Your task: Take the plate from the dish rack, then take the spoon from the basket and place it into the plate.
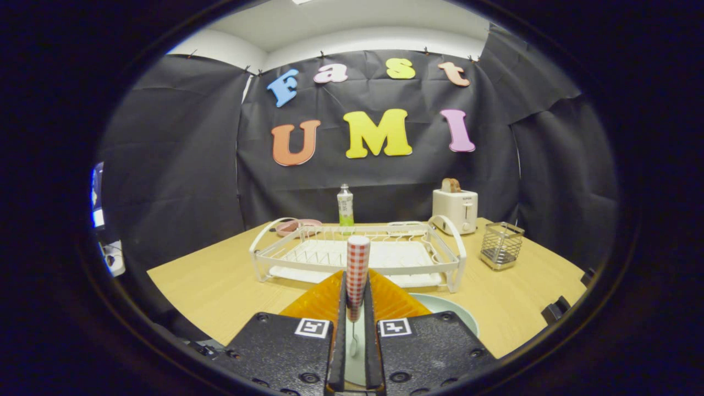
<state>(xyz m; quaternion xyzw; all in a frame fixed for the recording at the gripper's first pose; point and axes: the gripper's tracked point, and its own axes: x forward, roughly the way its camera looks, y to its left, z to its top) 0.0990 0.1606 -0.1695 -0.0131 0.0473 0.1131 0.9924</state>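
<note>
Last step in hand, by the look of it: tool [356, 308] clamped on the spoon [357, 275], both fingers pressing its red-checked handle, handle end up at 12 o'clock, thin shaft and bowl hanging down between the fingers. Directly beneath, the pale green plate [459, 313] lying on the tabletop [220, 286], already out of the white dish rack [357, 256] just beyond at 12 o'clock. Wire basket [501, 245] standing at 2 o'clock, toaster [455, 209] and bottle [345, 206] further back. Next move likely calls for lowering toward the plate, tipping the spoon flatter, then parting the fingers without letting it bounce off the rim.
</note>
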